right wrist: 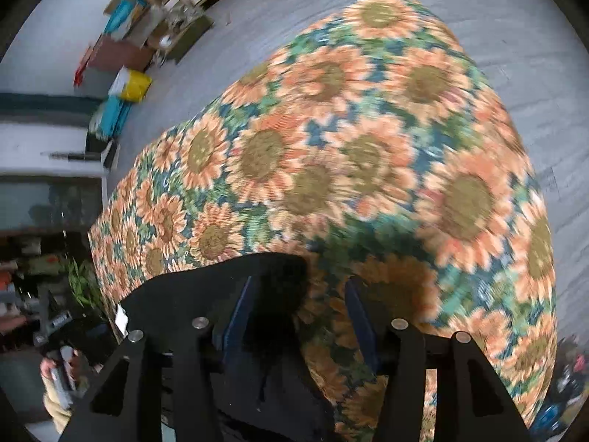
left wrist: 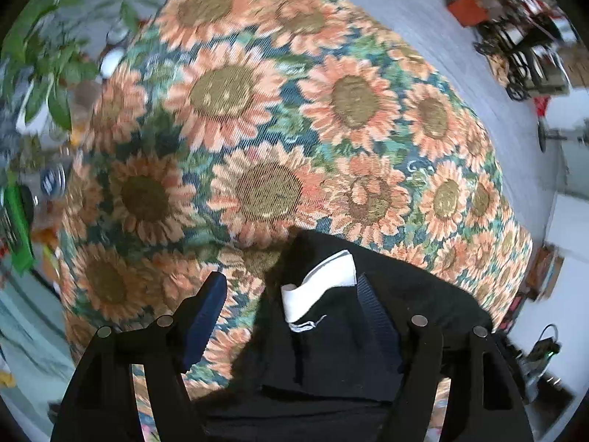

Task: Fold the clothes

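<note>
Left claw [left wrist: 291,316]: jaws spread wide, nothing pinched between the pads. Right claw [right wrist: 298,309]: jaws parted too, not clamped on anything. Person's hand [right wrist: 60,364] visible low-left of right claw, gripping a handle.

The black garment [left wrist: 331,353] runs off the bottom edge of the left wrist view, so its full outline cannot be told; the writing on its white label [left wrist: 320,287] is too small to read; in the right wrist view the same garment is cut off at the bottom and partly hidden behind the right tongs [right wrist: 300,311]; whether either pair of tongs touches the cloth cannot be told. The sunflower cloth on the tabletop [right wrist: 368,154] is smeared by motion blur, worst at the right side; the clutter along the far wall [right wrist: 147,25] and the plant [left wrist: 44,48] are blurred beyond naming; a hand [right wrist: 60,368] at the lower left is cut off by the lens rim.
</note>
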Available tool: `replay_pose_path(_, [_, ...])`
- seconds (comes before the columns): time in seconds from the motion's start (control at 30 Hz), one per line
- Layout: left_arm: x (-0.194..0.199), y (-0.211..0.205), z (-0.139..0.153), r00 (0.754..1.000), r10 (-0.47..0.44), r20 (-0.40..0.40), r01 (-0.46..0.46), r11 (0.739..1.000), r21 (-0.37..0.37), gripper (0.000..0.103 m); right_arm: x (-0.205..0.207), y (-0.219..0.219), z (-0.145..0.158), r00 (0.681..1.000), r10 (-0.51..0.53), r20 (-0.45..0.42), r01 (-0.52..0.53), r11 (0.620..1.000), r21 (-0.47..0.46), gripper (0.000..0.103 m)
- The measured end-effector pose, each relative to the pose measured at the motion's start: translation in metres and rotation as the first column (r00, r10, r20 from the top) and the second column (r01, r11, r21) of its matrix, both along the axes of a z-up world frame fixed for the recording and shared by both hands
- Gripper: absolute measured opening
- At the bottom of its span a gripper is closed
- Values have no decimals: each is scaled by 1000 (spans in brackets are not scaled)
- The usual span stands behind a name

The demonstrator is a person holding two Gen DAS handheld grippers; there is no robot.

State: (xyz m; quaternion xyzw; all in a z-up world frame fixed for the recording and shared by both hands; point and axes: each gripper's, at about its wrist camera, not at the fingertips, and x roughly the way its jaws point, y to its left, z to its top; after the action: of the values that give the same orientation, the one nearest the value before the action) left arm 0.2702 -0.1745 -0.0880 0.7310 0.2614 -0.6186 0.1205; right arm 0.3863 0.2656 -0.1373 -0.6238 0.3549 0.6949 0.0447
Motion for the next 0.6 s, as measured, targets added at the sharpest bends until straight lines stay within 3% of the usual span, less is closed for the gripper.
replay_pose_path(0.1, [-3,-2,-15,998,45,46,-47,998,53,74,-19,-18,3,992,130,11,-130,989,71,62])
replay_pose_path(0.2, [-7,-1,-30,993,64,101,-69,997,46,74,-30,-32,9,964,265,29,-266,954,135,65])
replay_pose_path(0.3, [-7,7,-33,992,11,123,-15,999,32,74,-30,-40,13,949,313,42,-316,933,172,64])
replay_pose_path(0.4, [2,21,-25,990,-87,107,83,996,39,74,-19,-44,20,951,308,-8,-305,945,121,57])
replay_pose_path(0.5, [30,37,-18,983,-161,91,152,983,103,74,2,-58,23,951,301,-70,-304,952,-36,52])
replay_pose_path(0.6, [67,47,-26,974,-193,119,178,976,126,74,24,-80,12,947,318,-36,-320,942,-98,51])
